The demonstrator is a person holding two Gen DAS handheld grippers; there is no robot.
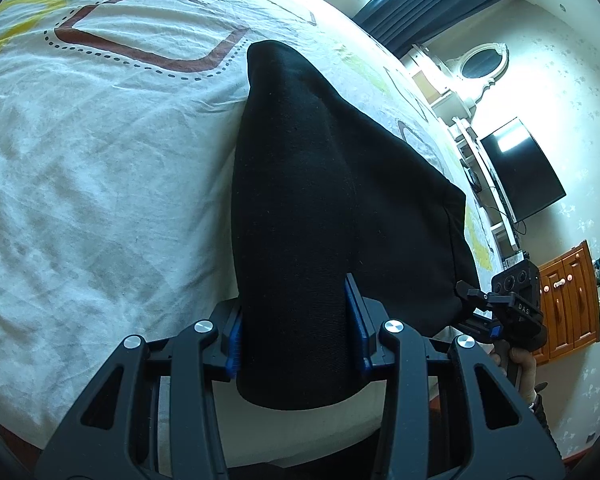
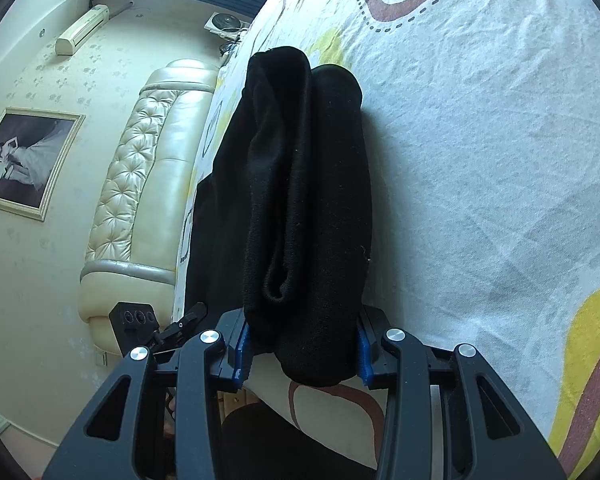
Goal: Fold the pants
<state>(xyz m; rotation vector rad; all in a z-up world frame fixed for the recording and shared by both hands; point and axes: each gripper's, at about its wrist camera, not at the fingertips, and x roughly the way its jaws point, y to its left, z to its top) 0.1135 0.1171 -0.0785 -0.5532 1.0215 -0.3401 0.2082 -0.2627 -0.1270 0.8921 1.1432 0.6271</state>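
The black pants (image 1: 308,200) lay on the bed (image 1: 100,160), stretching forward from both grippers. The left gripper (image 1: 298,344) clamped one bunched end between its blue pads (image 1: 234,344); the right gripper (image 2: 304,352) gripped another folded end.

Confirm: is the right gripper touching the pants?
Touching. The right wrist view shows the right gripper with both blue pads pressed against a bunched fold of the black pants, no gap on either side.
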